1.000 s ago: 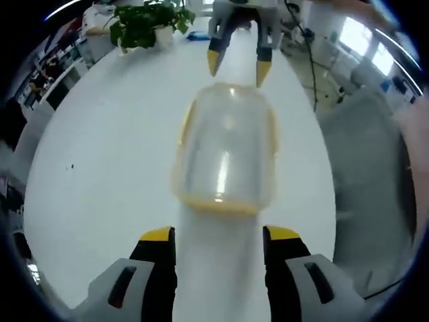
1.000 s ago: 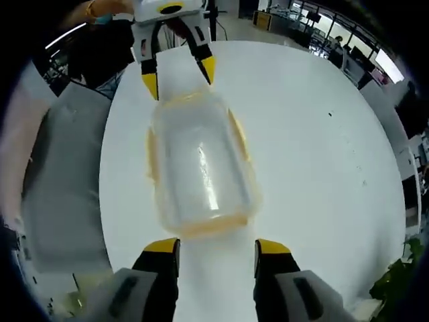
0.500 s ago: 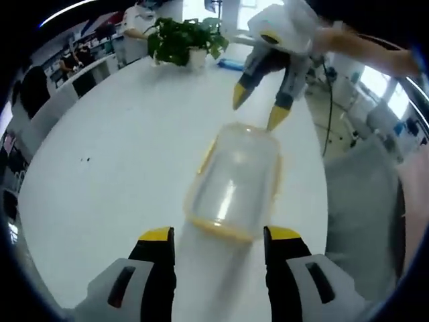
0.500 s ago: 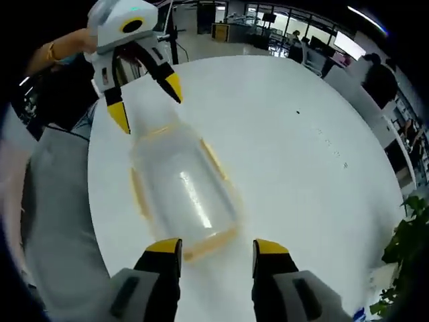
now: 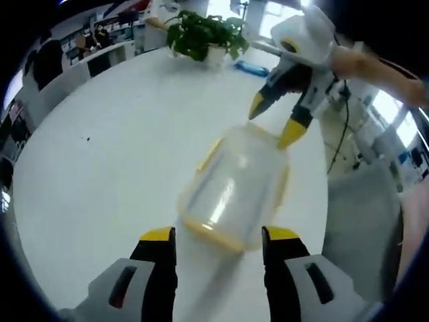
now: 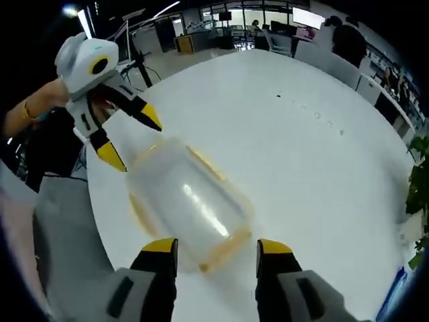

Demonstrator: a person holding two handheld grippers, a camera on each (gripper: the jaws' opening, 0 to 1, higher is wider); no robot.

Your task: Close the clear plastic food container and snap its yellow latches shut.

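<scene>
In the left gripper view, the right hand-held gripper (image 5: 275, 124), seen head-on a second ago at the far end of the container (image 5: 234, 188), now approaches at a slant with its yellow tips at the container's far edge, jaws spread. In the right gripper view, the left hand-held gripper (image 6: 131, 137) sits tilted further over at the container's (image 6: 188, 204) far end than before. The container lies more diagonally between each view's own jaws.
</scene>
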